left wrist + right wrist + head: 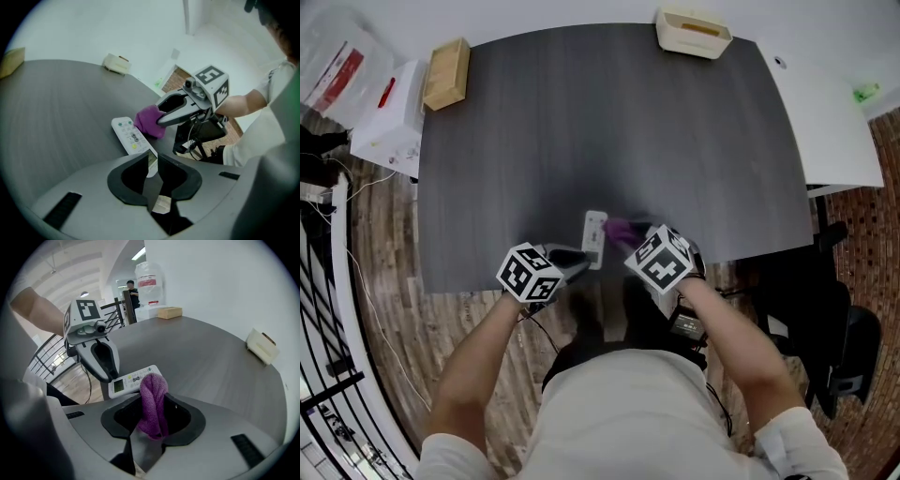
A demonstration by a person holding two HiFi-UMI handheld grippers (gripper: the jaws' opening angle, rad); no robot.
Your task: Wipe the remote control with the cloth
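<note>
Table (581, 122): dark grey top with a fine straight wood grain, matte, corners rounded.

Remote control (594, 236): near the table's 6 o'clock edge, lying flat with its long axis running 12 to 6. It is a slim white plastic slab with rounded corners. A small greenish-grey display window sits at the near end. Beyond it are rows of small buttons, among them two green, one yellow and a grey cluster. The print on the keys is too small to read.

Left gripper (153, 161): smooth grey shell with black jaws. The jaws are drawn narrow and pinch the remote's display end between their tips.

Right gripper (153, 408): same build. Its jaws are clamped on a purple cloth (150, 121). The cloth is soft, nubby terry, bunched into a rounded fold that stands out past the jaw tips. The fold rests against the remote's 3 o'clock side, at the button end.

Marker cubes (664, 258): bold black-and-white square patterns, no lettering.

Far edge, about 1 o'clock: a cream plastic tray (692, 33), shallow and rectangular. At the 10 o'clock corner is a pale wooden block (447, 73). Just off that corner stands a white carton (389, 120) with a red label, text unreadable.
</note>
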